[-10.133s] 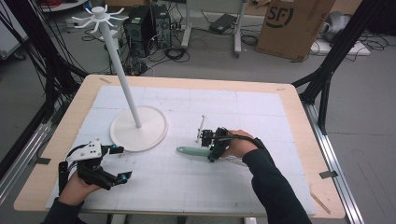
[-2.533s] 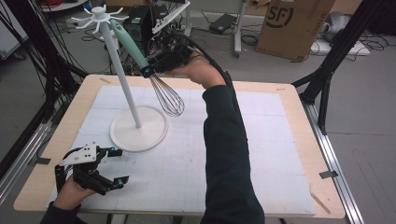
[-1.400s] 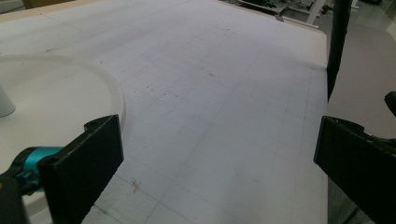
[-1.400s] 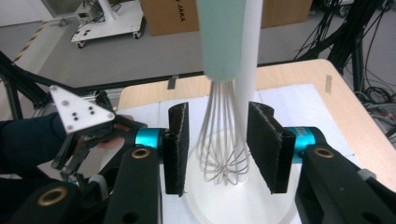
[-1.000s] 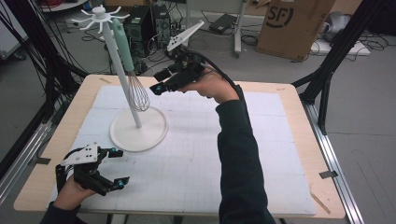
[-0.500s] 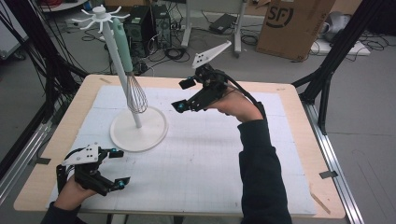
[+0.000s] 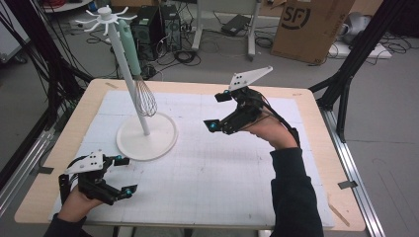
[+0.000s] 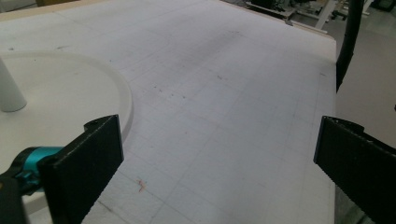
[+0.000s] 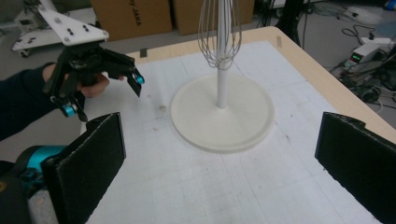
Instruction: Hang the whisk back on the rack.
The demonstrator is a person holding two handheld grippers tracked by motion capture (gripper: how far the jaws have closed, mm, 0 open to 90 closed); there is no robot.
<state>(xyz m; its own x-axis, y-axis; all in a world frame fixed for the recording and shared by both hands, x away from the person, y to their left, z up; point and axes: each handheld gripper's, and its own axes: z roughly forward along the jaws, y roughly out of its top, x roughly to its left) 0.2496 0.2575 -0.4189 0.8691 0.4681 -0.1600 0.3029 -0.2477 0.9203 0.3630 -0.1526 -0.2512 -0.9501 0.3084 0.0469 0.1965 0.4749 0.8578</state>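
Note:
A whisk (image 7: 139,74) with a mint-green handle hangs from a hook of the white stand (image 7: 129,79), its wire head (image 9: 219,32) beside the pole. The stand's round base (image 7: 146,137) sits on the white mat (image 7: 227,168). My right gripper (image 7: 218,109) is held above the middle of the table, right of the stand, open with nothing between its jaws. My left gripper (image 7: 121,175) rests near the front left corner, open and empty, just short of the base's rim (image 8: 126,100).
The wooden table edge (image 7: 341,163) runs along the right. A cardboard box (image 7: 309,27), cables and equipment lie on the floor beyond the table. Black frame legs (image 7: 353,69) stand at the right.
The right gripper lifted the whisk from the table, hung it on the stand, let go and has drawn back to the right and down. The left gripper has stayed put.

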